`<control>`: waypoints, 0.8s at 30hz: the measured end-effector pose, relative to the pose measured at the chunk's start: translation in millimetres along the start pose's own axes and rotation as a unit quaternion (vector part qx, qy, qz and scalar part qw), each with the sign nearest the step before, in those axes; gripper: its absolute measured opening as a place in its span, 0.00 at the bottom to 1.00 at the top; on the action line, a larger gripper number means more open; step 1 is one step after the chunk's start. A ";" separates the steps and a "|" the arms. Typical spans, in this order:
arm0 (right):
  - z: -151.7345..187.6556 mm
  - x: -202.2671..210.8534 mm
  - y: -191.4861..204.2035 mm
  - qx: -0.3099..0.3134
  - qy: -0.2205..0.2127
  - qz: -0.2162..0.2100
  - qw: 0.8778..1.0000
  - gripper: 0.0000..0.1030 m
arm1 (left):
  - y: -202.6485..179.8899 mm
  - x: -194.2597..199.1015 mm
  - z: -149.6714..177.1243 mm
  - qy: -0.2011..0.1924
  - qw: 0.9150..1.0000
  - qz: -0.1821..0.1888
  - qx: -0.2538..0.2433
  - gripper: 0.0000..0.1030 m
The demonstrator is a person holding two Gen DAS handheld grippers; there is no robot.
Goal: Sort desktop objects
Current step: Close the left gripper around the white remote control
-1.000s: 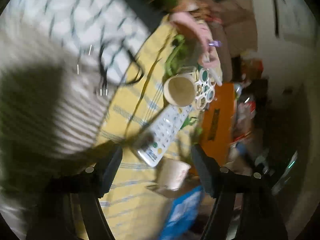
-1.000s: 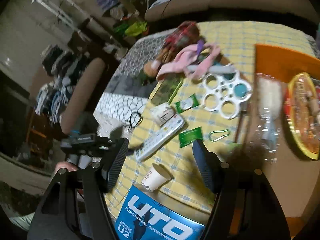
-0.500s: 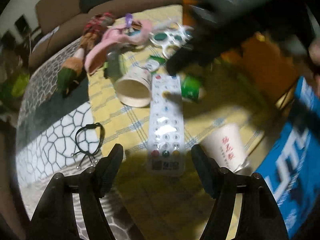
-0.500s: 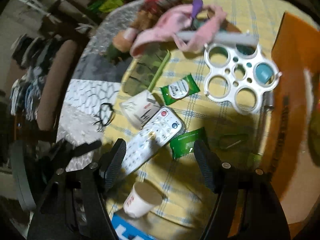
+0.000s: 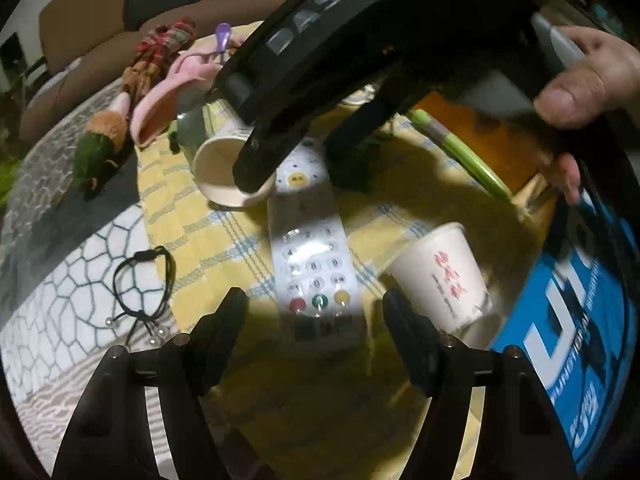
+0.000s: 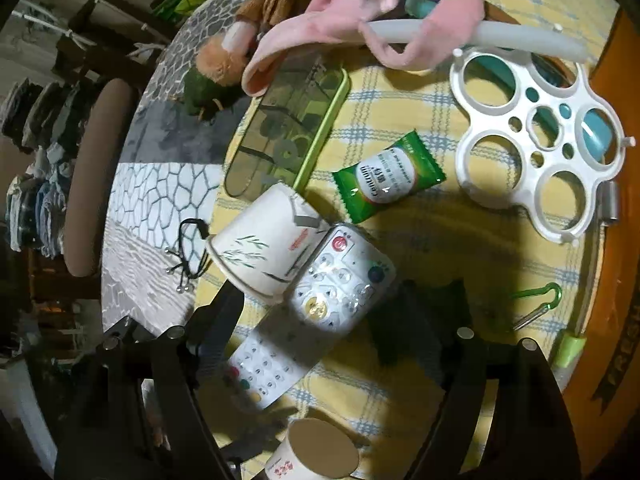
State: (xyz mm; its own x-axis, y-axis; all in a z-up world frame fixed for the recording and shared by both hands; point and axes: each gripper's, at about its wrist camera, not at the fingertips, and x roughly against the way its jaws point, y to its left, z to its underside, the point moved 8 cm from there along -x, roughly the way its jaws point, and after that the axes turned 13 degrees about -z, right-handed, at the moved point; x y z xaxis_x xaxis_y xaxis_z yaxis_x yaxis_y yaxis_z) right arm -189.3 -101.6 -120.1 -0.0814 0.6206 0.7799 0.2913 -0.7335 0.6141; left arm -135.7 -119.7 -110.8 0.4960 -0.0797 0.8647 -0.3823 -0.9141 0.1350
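Observation:
A white remote control (image 5: 316,272) lies lengthwise on the yellow checked cloth (image 5: 188,216). My left gripper (image 5: 316,308) hangs open over its near end, fingers on either side and not touching it. My right gripper (image 6: 332,308) hovers over the remote's (image 6: 336,280) far end, its jaws opening and pressing on nothing. One right finger (image 5: 256,160) crosses the mouth of a tipped paper cup (image 5: 224,172) that lies against the remote. A second paper cup (image 5: 440,276) stands upside down to the remote's right. A person's hand (image 5: 580,80) holds the right gripper.
A green sachet (image 6: 388,176), a white ring holder (image 6: 540,140), a green phone case (image 6: 284,136), pink cloth (image 6: 360,28) and a doll (image 6: 224,56) lie beyond. A black hair tie (image 5: 144,292) is at the left, a green carabiner (image 6: 540,304) at the right, a blue box (image 5: 580,340) by the near edge.
The left gripper's view has rolled upright and settled over the remote's near end. The right gripper has come down over the remote and tipped cup, and its jaws have widened.

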 end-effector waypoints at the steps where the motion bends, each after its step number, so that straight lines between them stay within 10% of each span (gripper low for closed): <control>1: -1.4 6.8 0.2 0.013 -0.006 0.004 1.000 0.74 | 4.9 -1.2 1.5 0.002 1.000 -0.006 0.004 0.71; 20: 23.8 30.5 0.0 0.096 0.058 0.012 0.994 0.75 | 24.6 -22.2 8.0 0.002 0.999 -0.038 -0.018 0.74; 24: 28.9 13.8 -2.2 0.073 0.073 -0.014 0.995 0.75 | 19.6 -20.3 6.1 0.000 0.999 -0.032 -0.024 0.58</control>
State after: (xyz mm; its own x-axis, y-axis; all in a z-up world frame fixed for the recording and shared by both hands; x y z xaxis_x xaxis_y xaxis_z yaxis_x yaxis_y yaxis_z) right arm -163.5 -83.5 -114.2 -0.2261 0.5846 0.7792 0.4218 -0.6622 0.6193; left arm -148.5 -138.5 -128.6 0.5209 -0.0216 0.8534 -0.3861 -0.8975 0.2130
